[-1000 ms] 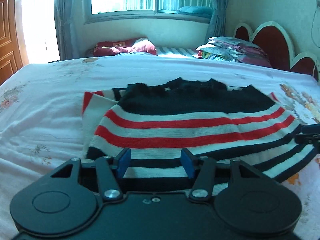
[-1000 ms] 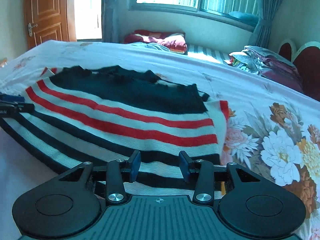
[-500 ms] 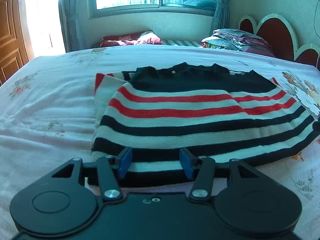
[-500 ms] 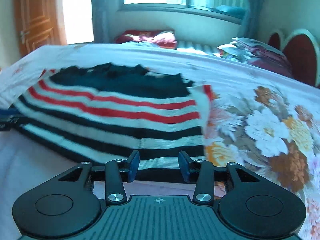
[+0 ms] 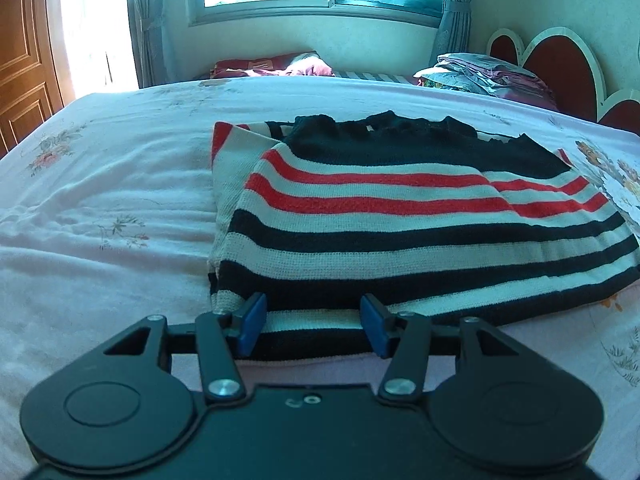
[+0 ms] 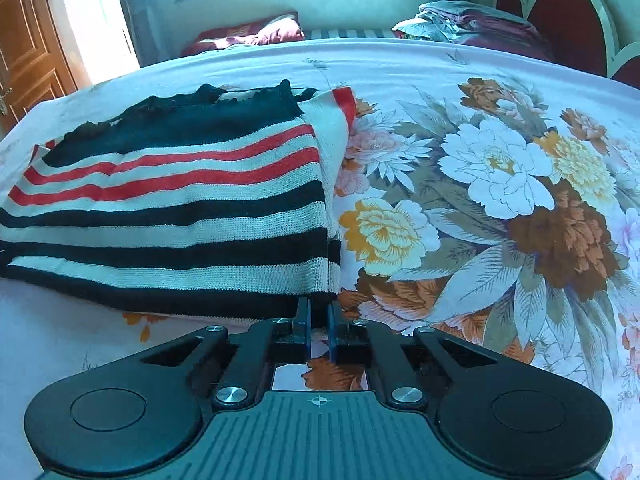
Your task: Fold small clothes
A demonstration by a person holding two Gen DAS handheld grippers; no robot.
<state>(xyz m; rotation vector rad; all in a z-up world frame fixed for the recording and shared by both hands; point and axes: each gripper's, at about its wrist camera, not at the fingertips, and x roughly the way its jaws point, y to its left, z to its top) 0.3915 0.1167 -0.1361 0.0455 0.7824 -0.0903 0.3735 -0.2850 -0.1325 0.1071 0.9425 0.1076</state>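
Right claw (image 6: 319, 326) is pinching the near corner of the folded black, white and red striped knit sweater (image 6: 180, 208) on the floral-sheeted bed (image 6: 500, 200), while the left claw (image 5: 313, 326) is standing half open astride its hem.

I count one striped sweater (image 5: 400, 216) ahead of my two grippers, one bedsheet (image 5: 100, 200) beneath, one clothes pile (image 5: 480, 74) beyond.

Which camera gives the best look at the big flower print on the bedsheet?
The right wrist view: the big flower print fills its right half in sharp detail. The left wrist view catches only a sliver at its right edge.
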